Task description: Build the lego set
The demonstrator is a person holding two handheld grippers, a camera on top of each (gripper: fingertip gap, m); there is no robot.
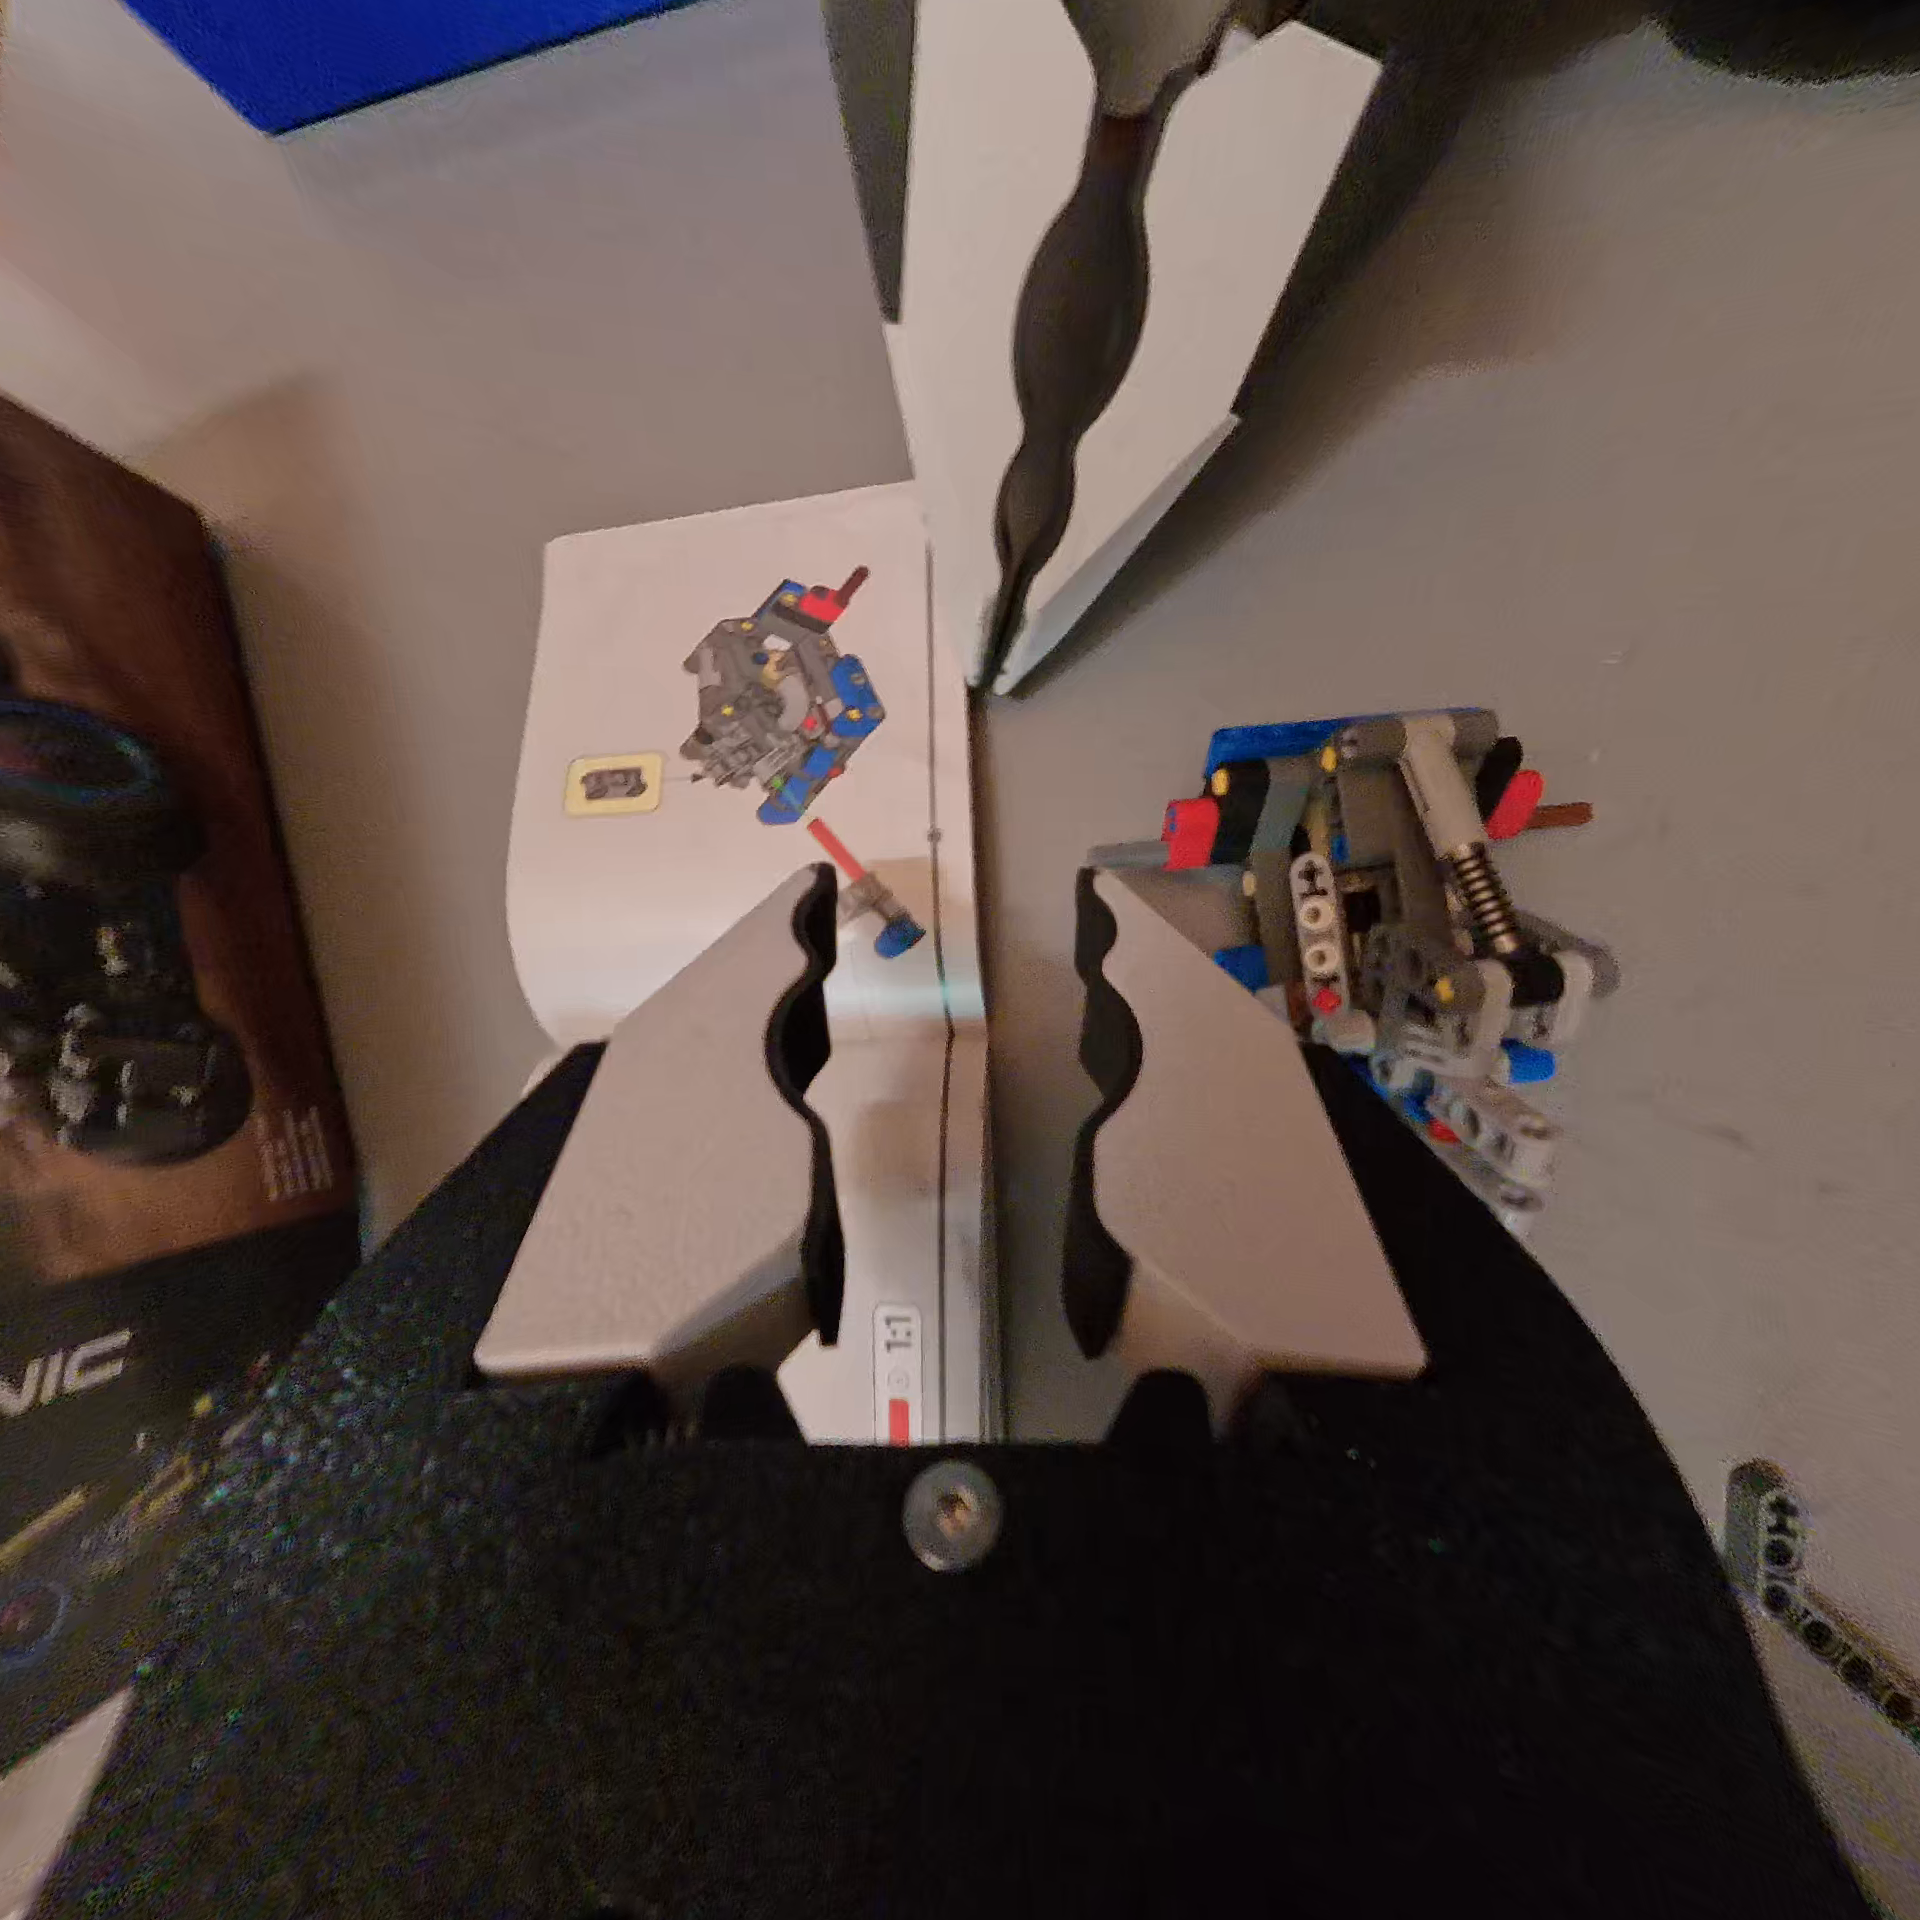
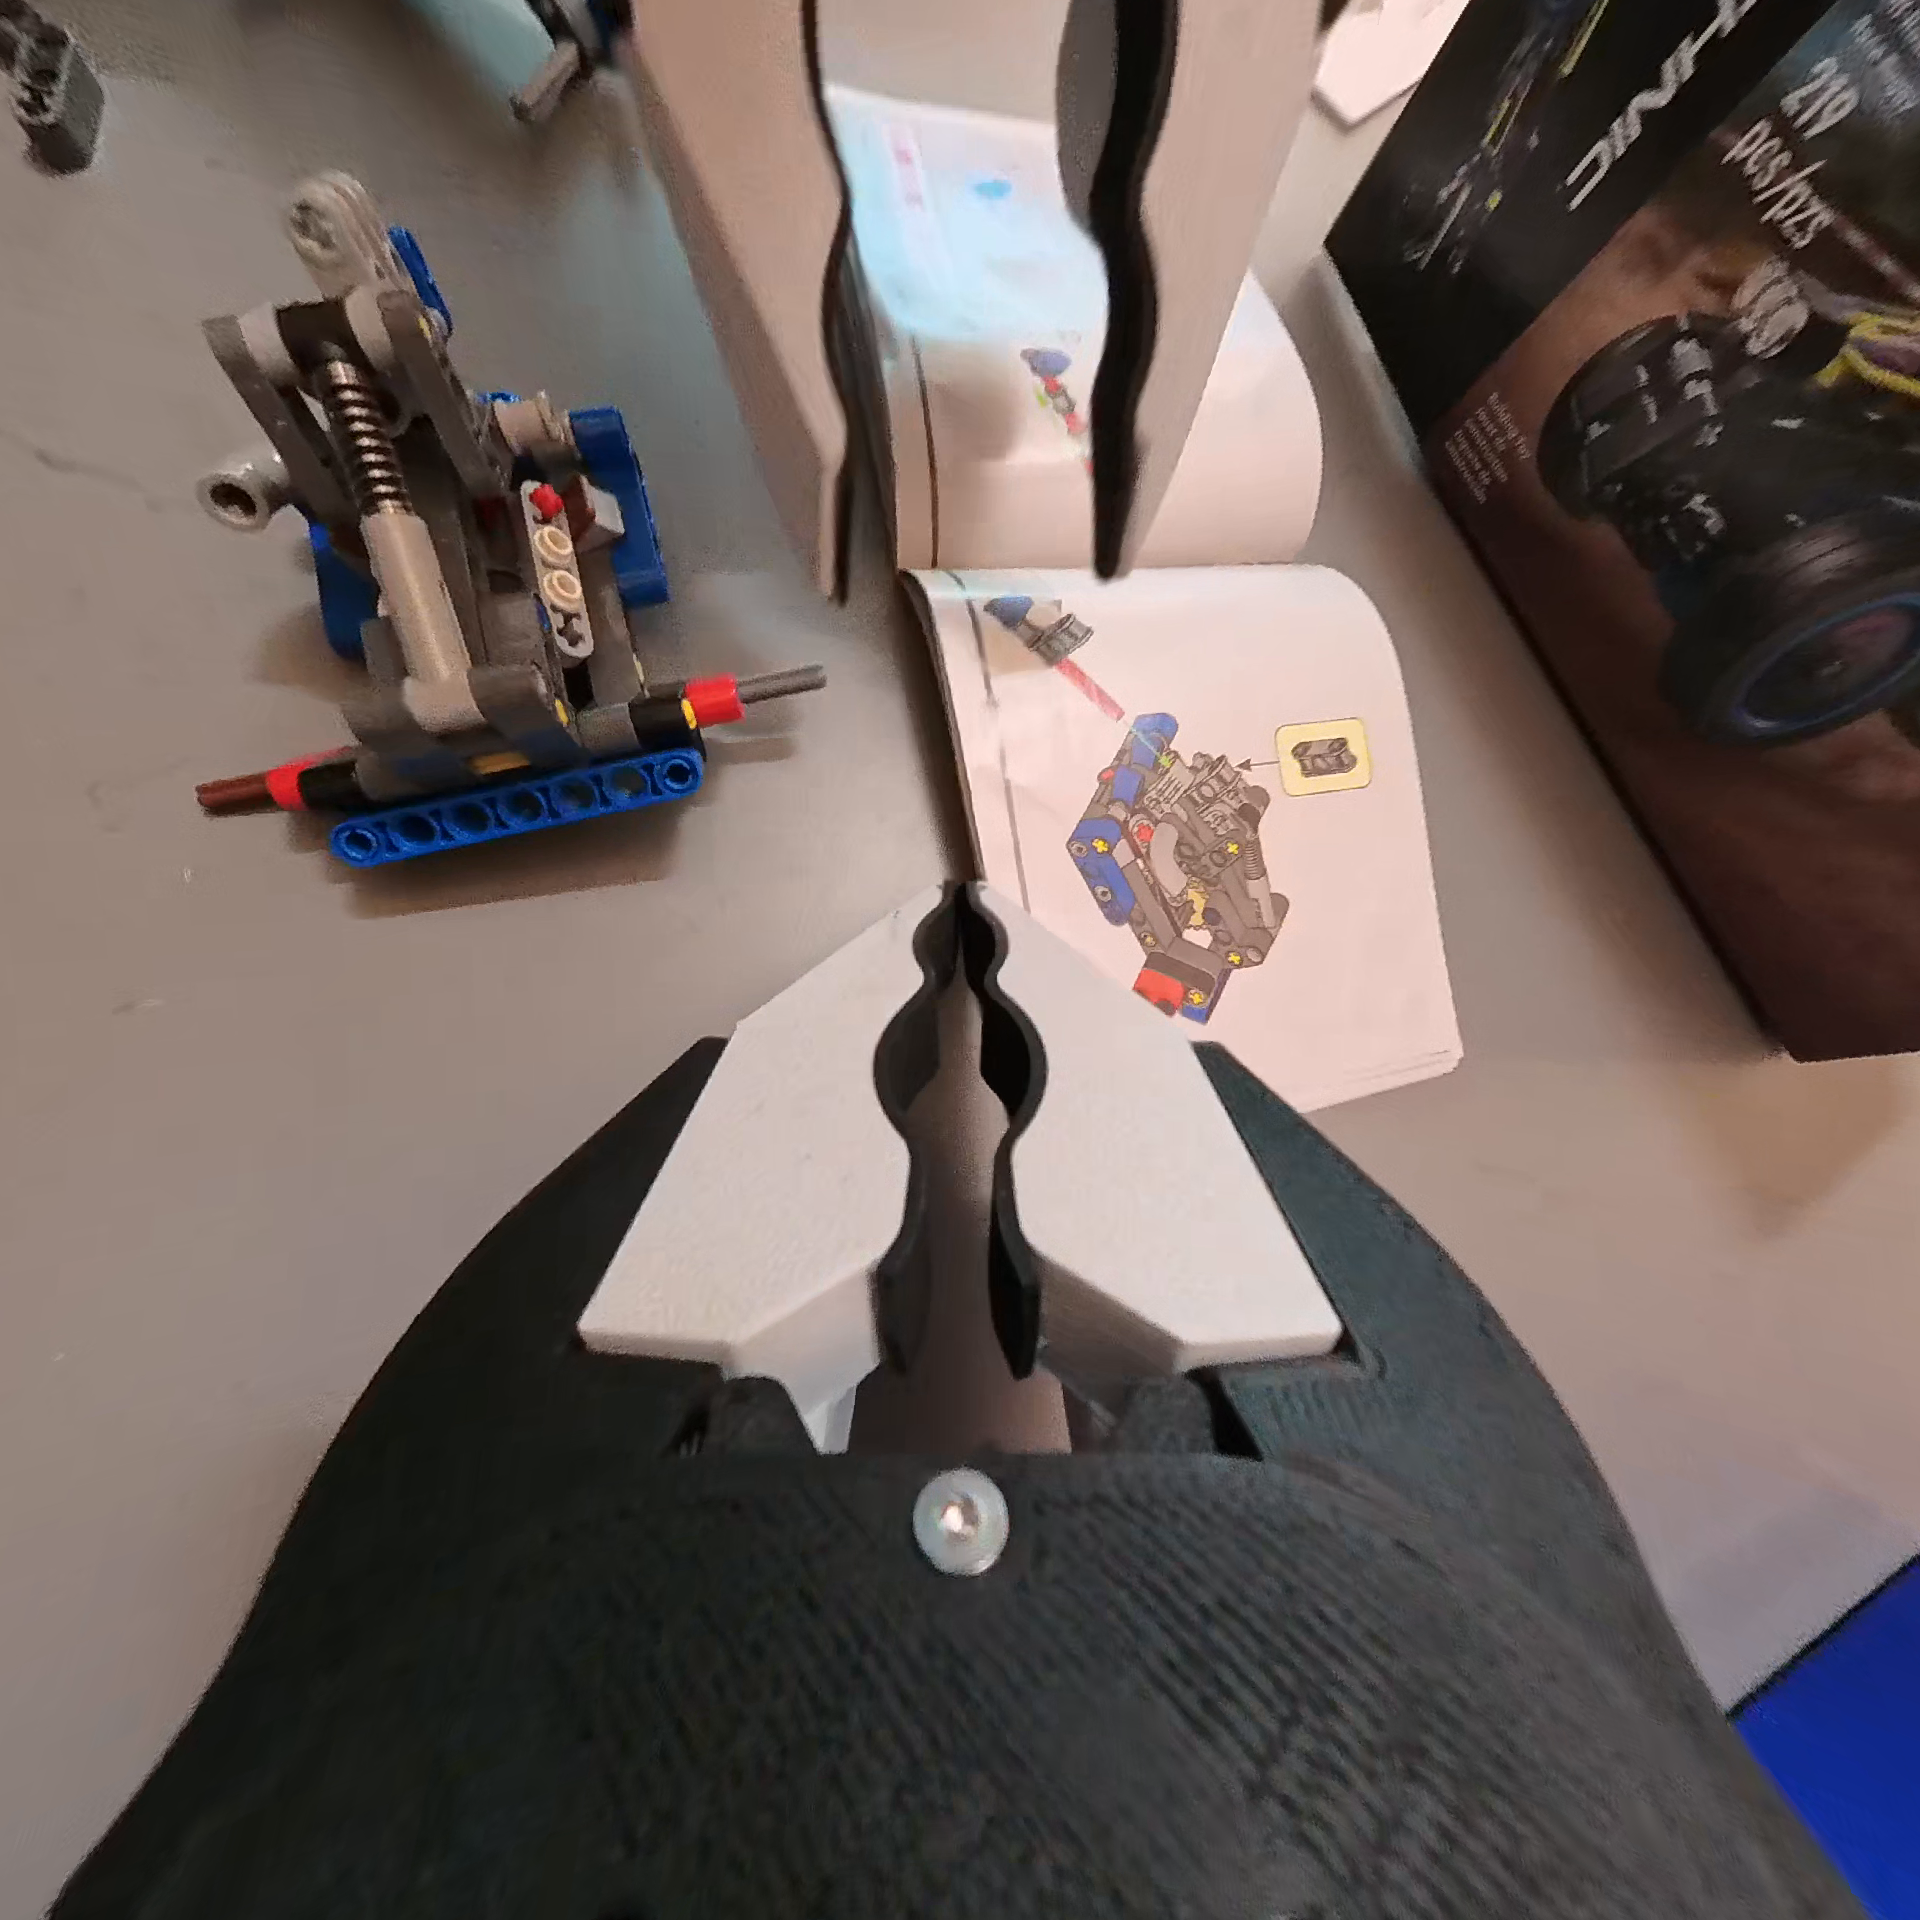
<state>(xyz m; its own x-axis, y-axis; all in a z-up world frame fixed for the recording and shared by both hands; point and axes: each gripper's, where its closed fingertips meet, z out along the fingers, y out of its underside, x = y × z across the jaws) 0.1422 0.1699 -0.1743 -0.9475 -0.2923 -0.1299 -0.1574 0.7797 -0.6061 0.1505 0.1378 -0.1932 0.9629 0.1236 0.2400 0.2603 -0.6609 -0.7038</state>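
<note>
The partly built lego assembly (image 1: 1382,904), grey and blue with red pins and a spring, stands on the grey table to the right of my left gripper; it also shows in the right wrist view (image 2: 468,582). The open instruction booklet (image 1: 644,883) lies beside it and also shows in the right wrist view (image 2: 1299,935). My left gripper (image 1: 956,883) is open over the booklet's edge, with nothing between its fingers; it also shows in the right wrist view (image 2: 977,561). My right gripper (image 2: 961,899) is shut, tips together at the booklet's edge; the left wrist view shows it too (image 1: 997,665).
The dark lego box (image 1: 135,883) stands left of the booklet; it also shows in the right wrist view (image 2: 1714,520). A loose dark beam (image 1: 1808,1600) lies on the table at the right. A blue surface (image 1: 395,52) borders the table. There is about 5 cm between the tips of the two grippers. The loose dark beam (image 1: 1808,1600) is about equally far from each gripper, around 20 cm.
</note>
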